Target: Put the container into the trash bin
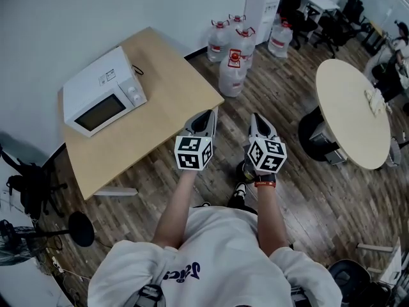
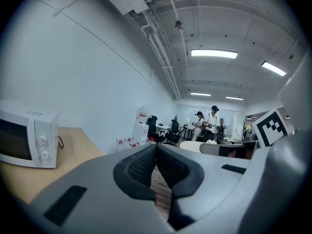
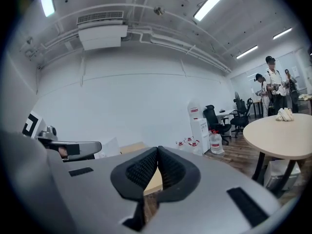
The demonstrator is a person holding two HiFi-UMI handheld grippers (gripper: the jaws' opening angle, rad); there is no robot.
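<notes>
Left gripper and right gripper are held side by side above the floor, beside the counter. Both pairs of fingers are pressed together, nothing gripped (container not made out in any view).

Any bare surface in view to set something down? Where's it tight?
Desk: bare wood from the microwave out to the corner by the jugs, plus the front strip. Round table: bare except a white bundle at one edge. Tight: floor at the wall, packed with jugs.
</notes>
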